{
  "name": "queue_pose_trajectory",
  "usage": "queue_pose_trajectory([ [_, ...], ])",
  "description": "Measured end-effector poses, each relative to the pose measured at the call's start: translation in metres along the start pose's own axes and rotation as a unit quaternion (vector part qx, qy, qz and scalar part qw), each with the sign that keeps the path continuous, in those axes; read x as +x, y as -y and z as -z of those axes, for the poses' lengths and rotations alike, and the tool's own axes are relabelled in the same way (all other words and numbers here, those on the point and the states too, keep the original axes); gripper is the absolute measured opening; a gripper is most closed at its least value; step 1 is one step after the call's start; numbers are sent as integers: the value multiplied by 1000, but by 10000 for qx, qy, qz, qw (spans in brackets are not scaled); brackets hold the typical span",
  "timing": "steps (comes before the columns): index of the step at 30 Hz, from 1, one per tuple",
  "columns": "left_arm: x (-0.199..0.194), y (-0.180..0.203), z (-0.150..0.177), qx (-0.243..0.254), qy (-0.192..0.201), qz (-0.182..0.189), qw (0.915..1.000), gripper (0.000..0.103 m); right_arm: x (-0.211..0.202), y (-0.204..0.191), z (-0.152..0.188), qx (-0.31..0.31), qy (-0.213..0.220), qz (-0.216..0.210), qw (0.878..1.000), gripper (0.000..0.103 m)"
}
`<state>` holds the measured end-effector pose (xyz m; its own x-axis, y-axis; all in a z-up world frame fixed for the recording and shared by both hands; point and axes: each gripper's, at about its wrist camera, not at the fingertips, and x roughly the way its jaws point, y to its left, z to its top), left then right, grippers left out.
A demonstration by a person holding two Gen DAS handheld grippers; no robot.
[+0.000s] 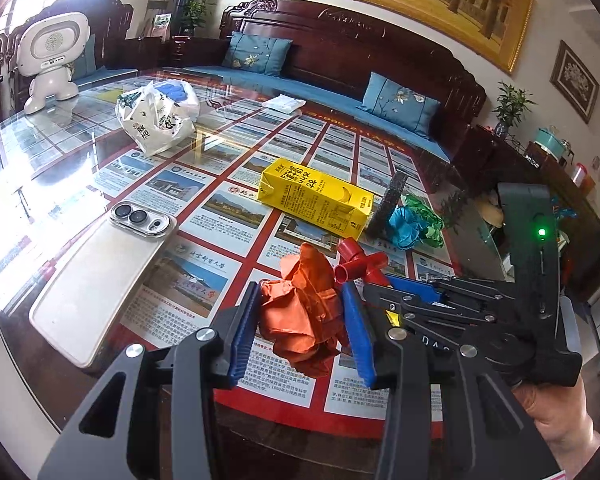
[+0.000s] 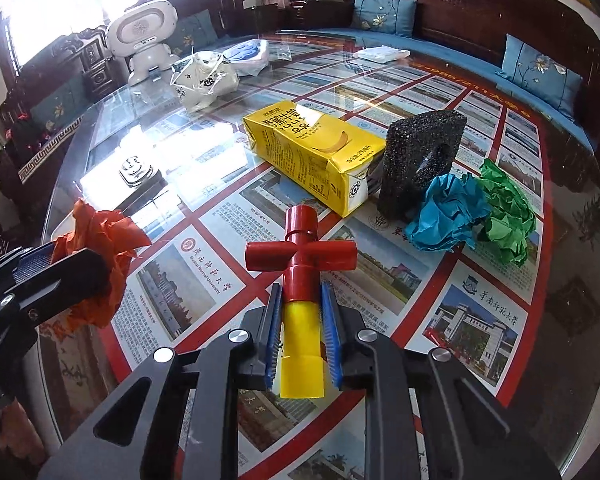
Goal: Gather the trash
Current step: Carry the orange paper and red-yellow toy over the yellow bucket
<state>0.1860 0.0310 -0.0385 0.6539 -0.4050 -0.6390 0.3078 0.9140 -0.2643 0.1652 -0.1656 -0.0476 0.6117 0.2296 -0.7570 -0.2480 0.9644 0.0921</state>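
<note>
My left gripper (image 1: 300,300) is shut on a crumpled orange paper ball (image 1: 304,308), which also shows at the left of the right wrist view (image 2: 100,248). My right gripper (image 2: 300,300) is shut on a red and yellow pipe fitting (image 2: 300,264), which lies on the glass table; its red cross end shows in the left wrist view (image 1: 360,264). A yellow milk carton (image 2: 312,152) lies beyond it. A blue paper ball (image 2: 444,216) and a green paper ball (image 2: 508,212) lie at the right beside a black sponge block (image 2: 420,160).
A white phone (image 1: 100,280) lies at the left on the glass table (image 1: 80,152). A white plastic bag (image 1: 160,116) and a white robot toy (image 1: 54,56) stand at the far side. A wooden sofa with blue cushions (image 1: 400,100) runs behind the table.
</note>
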Motion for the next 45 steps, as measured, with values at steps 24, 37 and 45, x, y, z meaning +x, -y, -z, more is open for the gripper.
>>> queue_pose_trajectory([
  [24,18,145,28,1007,-518,607,9917,43,-137,110,86,545,648,211,9962,19],
  [37,55,281,63,1599,-1105,1431,9704,42,-203,202,158,1091,821,685,9883,19],
  [45,89,351,87,1954,-1616,1695,9523,42,-226,259,210,1550,775,975,9800,19],
])
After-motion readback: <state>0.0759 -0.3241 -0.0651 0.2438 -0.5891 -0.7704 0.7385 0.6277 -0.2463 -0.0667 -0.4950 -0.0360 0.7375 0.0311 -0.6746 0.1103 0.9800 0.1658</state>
